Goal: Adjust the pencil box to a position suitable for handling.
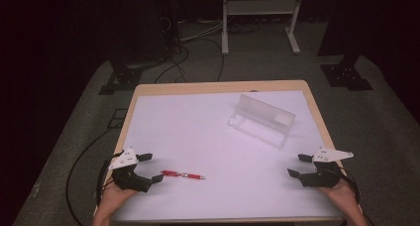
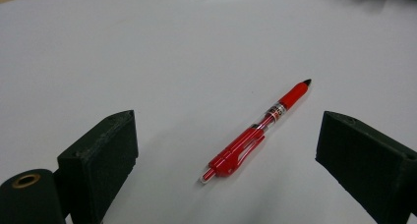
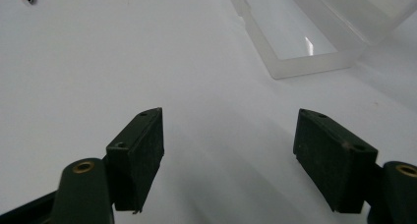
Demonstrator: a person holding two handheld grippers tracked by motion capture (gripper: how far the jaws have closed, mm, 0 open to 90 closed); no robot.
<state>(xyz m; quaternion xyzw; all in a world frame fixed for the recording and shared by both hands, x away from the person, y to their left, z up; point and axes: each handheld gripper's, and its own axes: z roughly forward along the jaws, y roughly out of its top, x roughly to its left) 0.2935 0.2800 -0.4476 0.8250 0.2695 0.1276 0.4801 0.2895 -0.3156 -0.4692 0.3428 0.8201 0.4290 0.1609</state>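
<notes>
A red click pen (image 1: 183, 175) lies flat on the white table top (image 1: 198, 132), near the front left. My left gripper (image 1: 150, 167) sits just left of the pen, open, its jaws wide apart with nothing between them. Seen from the left gripper view, the pen (image 2: 255, 133) lies ahead of the jaws, tip pointing away to the right. My right gripper (image 1: 296, 165) rests open at the front right of the table, empty. A clear plastic case (image 1: 261, 119) stands open at the back right, its lid raised. The case (image 3: 295, 32) lies ahead of the right jaws.
The white table top has a wooden rim (image 1: 218, 86). Cables (image 1: 84, 156) run over the grey floor to the left. A white metal frame (image 1: 260, 18) stands behind the table, and dark stand bases (image 1: 346, 75) sit on both sides.
</notes>
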